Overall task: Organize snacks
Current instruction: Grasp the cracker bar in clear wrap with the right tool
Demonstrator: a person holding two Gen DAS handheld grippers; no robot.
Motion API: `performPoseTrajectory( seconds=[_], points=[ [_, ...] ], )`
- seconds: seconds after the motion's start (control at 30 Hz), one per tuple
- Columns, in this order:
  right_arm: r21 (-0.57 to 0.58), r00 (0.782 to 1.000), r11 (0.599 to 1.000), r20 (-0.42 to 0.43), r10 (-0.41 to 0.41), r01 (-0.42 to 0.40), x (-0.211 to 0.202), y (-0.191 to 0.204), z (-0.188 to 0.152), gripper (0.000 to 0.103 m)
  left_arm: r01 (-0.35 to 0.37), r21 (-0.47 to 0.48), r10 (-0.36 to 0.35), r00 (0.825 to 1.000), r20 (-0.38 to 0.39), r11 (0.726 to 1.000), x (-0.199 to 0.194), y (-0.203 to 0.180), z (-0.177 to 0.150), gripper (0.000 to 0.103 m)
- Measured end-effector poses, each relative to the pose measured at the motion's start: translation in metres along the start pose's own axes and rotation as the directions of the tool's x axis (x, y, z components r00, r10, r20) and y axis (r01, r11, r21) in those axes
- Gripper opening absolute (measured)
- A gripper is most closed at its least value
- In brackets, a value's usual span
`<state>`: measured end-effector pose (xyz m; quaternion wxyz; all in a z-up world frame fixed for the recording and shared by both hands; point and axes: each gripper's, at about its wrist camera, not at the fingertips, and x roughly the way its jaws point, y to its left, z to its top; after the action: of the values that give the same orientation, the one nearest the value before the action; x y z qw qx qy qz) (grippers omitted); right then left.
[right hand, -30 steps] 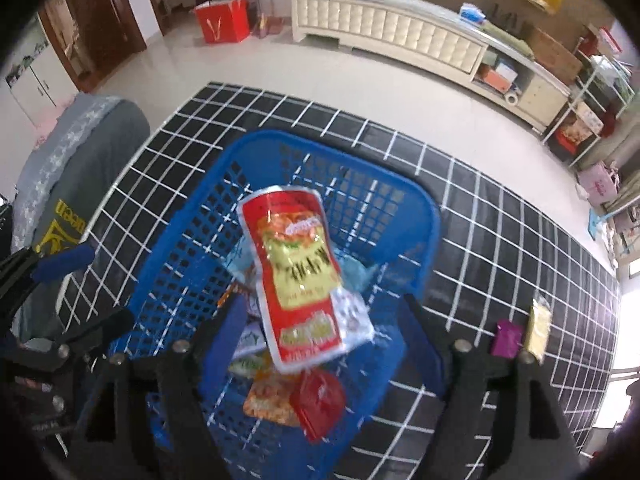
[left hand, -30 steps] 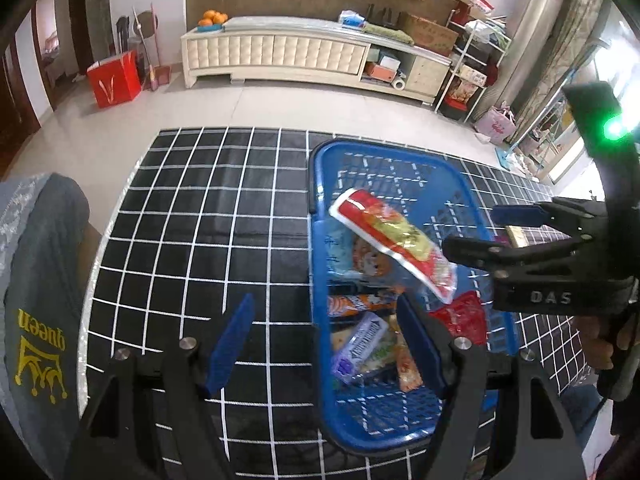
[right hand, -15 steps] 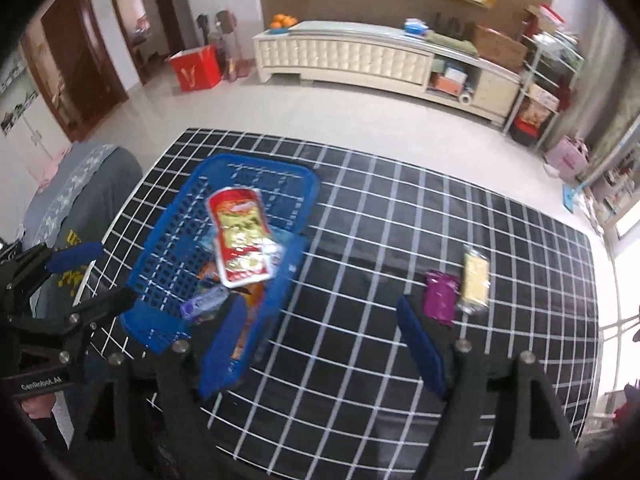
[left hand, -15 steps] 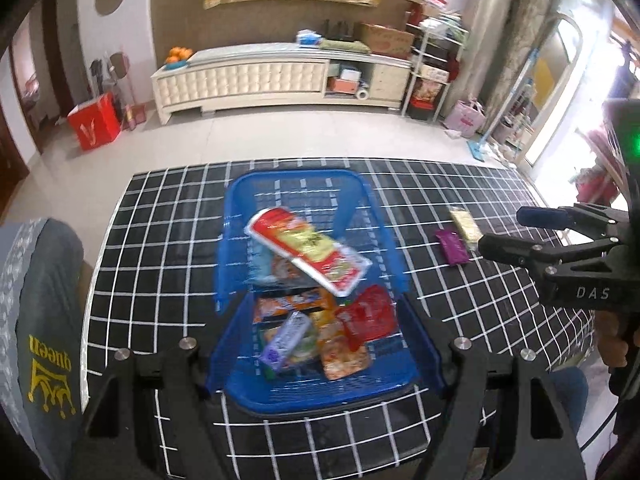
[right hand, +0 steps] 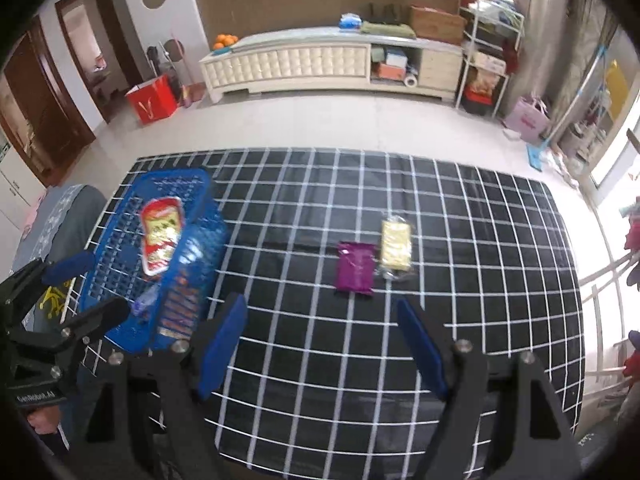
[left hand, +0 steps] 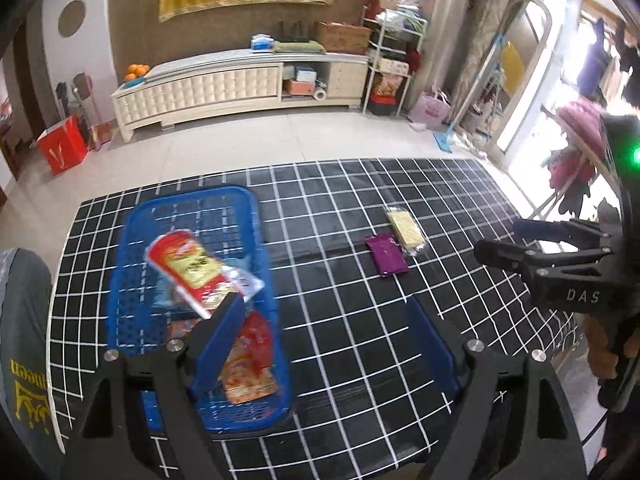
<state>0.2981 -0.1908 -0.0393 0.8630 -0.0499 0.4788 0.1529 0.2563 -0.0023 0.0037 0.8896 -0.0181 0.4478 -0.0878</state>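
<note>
A blue basket (left hand: 252, 216) (right hand: 200, 216) at the table's left holds several snack packs, with a red and yellow pouch (left hand: 192, 272) (right hand: 162, 240) on top. A purple pack (left hand: 386, 254) (right hand: 355, 266) and a yellow pack (left hand: 404, 226) (right hand: 395, 244) lie side by side on the black grid cloth, right of the basket. My left gripper (left hand: 324, 322) is open and empty above the basket's right wall. My right gripper (right hand: 320, 332) is open and empty, in front of the two loose packs. It also shows in the left wrist view (left hand: 504, 240).
The black grid cloth (right hand: 460, 280) covers the table. A grey cushion with yellow print (left hand: 24, 340) sits at the left edge. Beyond the table are a tiled floor, a white cabinet (right hand: 320, 64) and a red bag (right hand: 152, 100).
Both grippers have pulled back from the basket and swung right. The red and yellow pouch now lies in the basket. The purple and yellow packs have come into view.
</note>
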Motion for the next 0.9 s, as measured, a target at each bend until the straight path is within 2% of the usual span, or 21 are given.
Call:
performPoseTrajectory(
  seconds=[0.13, 0.47, 0.73, 0.9],
  points=[
    [0.006, 0.999, 0.999, -0.003, -0.033, 0.033, 0.004, -0.024, 0.0, 0.081, 0.009, 0.028, -0.008, 0.999, -0.034, 1.0, 0.022, -0.026, 0.005, 0.081],
    [0.044, 0.999, 0.998, -0.032, -0.033, 0.035, 0.027, -0.071, -0.003, 0.081, 0.03, 0.075, -0.024, 0.996, -0.09, 0.997, 0.07, -0.074, 0.023, 0.081],
    [0.095, 0.997, 0.995, -0.074, -0.019, 0.026, 0.062, -0.1, -0.004, 0.081, 0.038, 0.102, -0.023, 0.99, -0.14, 0.994, 0.113, -0.092, 0.039, 0.081],
    [0.128, 0.995, 0.991, -0.099, -0.014, 0.027, 0.09, -0.113, -0.001, 0.081, 0.036, 0.08, -0.02, 0.982, -0.189, 0.996, 0.147, -0.094, 0.04, 0.081]
  ],
)
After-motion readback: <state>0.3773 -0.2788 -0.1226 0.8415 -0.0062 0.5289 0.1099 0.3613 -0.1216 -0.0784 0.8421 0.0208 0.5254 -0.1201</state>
